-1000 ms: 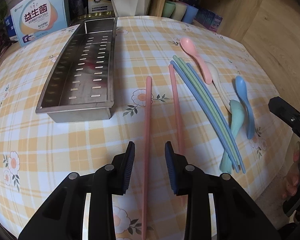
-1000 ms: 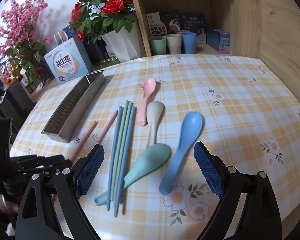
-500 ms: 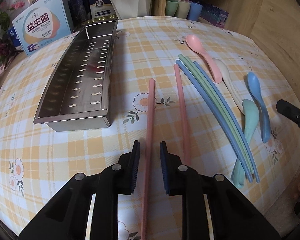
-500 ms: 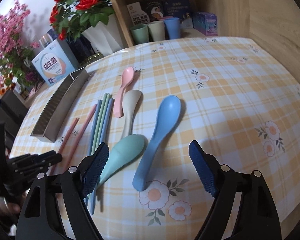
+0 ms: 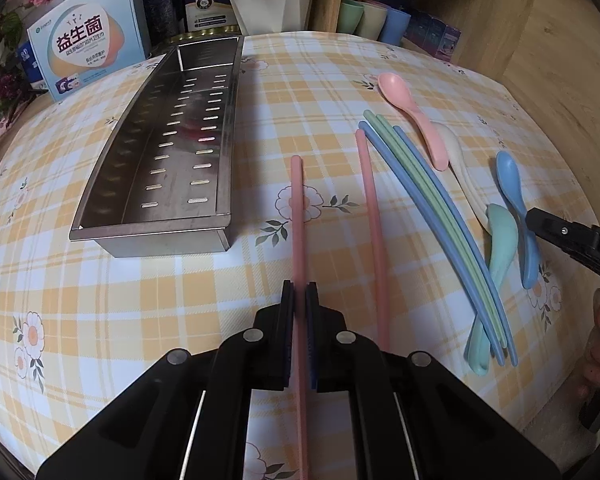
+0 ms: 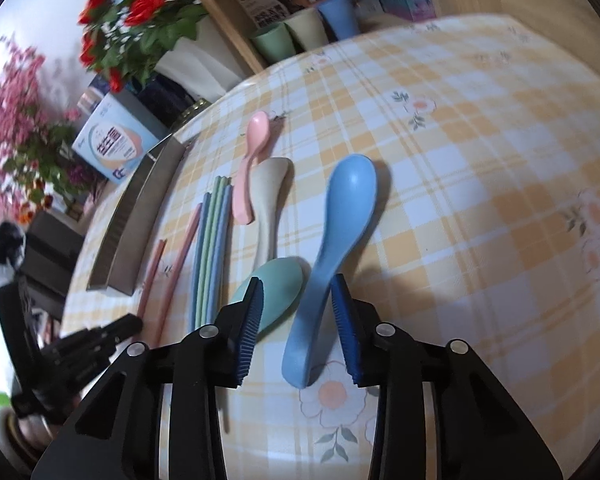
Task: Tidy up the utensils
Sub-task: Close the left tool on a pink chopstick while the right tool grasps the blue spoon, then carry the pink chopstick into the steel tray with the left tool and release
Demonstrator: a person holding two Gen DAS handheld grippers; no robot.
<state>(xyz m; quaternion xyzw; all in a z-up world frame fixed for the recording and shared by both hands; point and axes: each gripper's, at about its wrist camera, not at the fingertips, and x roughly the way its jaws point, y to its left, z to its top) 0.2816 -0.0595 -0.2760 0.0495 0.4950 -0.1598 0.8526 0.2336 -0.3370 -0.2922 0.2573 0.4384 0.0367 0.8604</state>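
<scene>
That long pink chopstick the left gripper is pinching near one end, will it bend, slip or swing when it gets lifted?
The long pink chopstick looks like rigid plastic and lies dead straight, so it probably stays stiff. The left gripper holds it near one end with most of its length sticking out ahead, so the far tip may dip or pivot. Its smooth surface could slip, though the ribbed blue pads should help.

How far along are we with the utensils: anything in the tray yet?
Nothing is done: the steel tray holds no utensils. In hand: the left gripper is shut on one pink chopstick; the right gripper is open around the blue spoon. Left: the other pink chopstick, the blue and green chopsticks, three more spoons.
</scene>
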